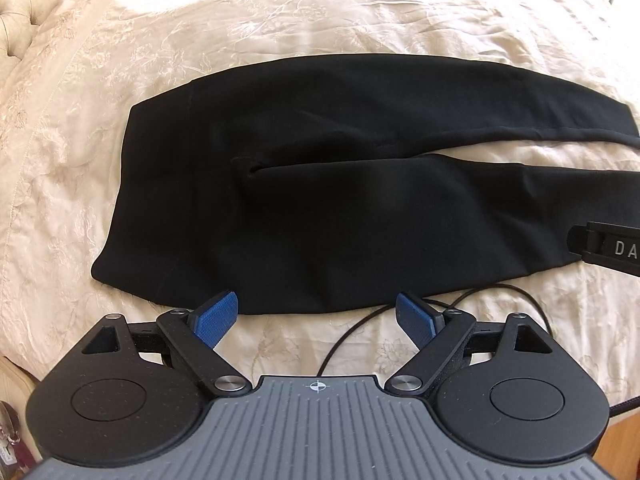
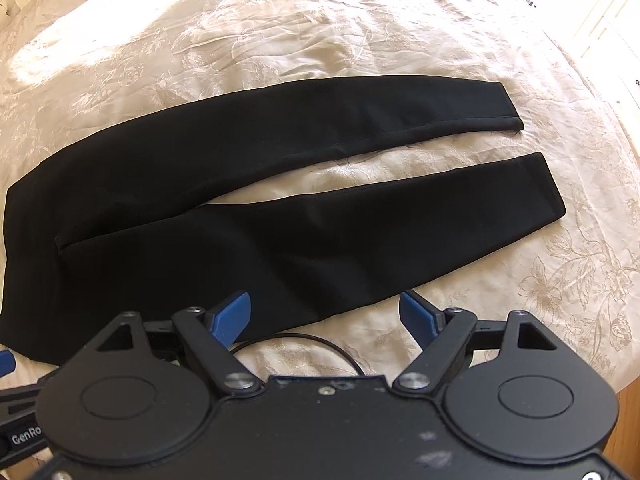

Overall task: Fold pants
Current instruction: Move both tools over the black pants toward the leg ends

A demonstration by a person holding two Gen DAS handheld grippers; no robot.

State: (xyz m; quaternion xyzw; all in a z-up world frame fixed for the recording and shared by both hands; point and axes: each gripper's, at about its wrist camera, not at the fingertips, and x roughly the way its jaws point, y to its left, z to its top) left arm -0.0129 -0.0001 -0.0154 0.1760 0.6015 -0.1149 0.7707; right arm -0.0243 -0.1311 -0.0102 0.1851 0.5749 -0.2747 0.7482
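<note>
**Black pants laid flat ahead of both my claws**

My left claw [image 1: 316, 312] has its jaws spread wide, nothing between them. Its pads [image 1: 218, 314] are blue with a fine ribbed grid, mounted on matte black, lightly speckled link arms with polished metal pivots; the body behind them is grey with raised parallel ridges. My right claw [image 2: 326, 312] is likewise spread apart and holds nothing, with the same blue pads [image 2: 234, 314] on a black body.

The pants [image 1: 320, 200] are smooth, dull black fabric, lying flat just ahead of both claws. Their near edge sits right at my left fingertips, whether touching I cannot tell. The waist end lies ahead and to the left of my left claw; in the right wrist view the pants [image 2: 240, 208] show two tapering legs running off to the right, parted by a narrow wedge of bedding, each ending in a straight stitched hem.

Beneath is a cream bedspread [image 1: 280, 20], satiny, softly wrinkled, embroidered with flowers. A thin black cable [image 1: 360, 332] loops across it near my left claw.
</note>
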